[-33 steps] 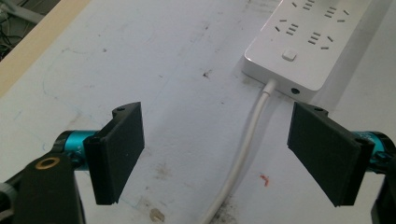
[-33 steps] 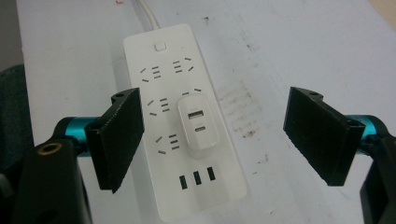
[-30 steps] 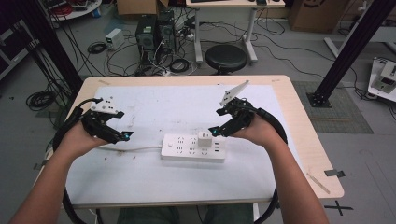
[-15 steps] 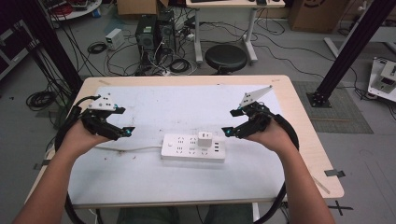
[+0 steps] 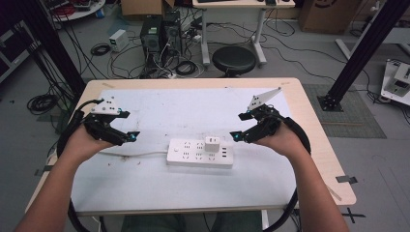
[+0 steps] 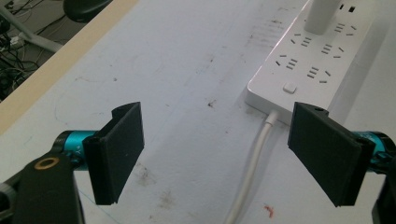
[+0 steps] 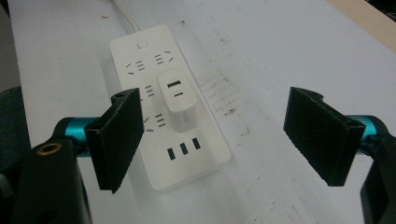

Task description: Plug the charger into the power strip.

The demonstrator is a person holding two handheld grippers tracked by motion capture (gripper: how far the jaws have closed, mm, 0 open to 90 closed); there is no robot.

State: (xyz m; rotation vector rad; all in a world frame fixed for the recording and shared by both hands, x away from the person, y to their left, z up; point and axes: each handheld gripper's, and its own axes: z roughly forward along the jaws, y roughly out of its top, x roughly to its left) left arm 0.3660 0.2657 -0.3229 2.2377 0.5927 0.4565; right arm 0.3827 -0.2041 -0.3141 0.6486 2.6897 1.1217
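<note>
Lying flat on the table (image 5: 300,116), one white power strip (image 5: 200,153) carries one white charger (image 5: 212,143), probably plugged in. Left of the strip, the left gripper (image 5: 129,137) hovers with jaws spread wide over its cord (image 6: 252,163). Right of it, the right gripper (image 5: 241,126) hangs likewise released, holding nothing.

Left claw (image 5: 126,137) and right claw (image 5: 238,135) hover (jaws spread wide).
</note>
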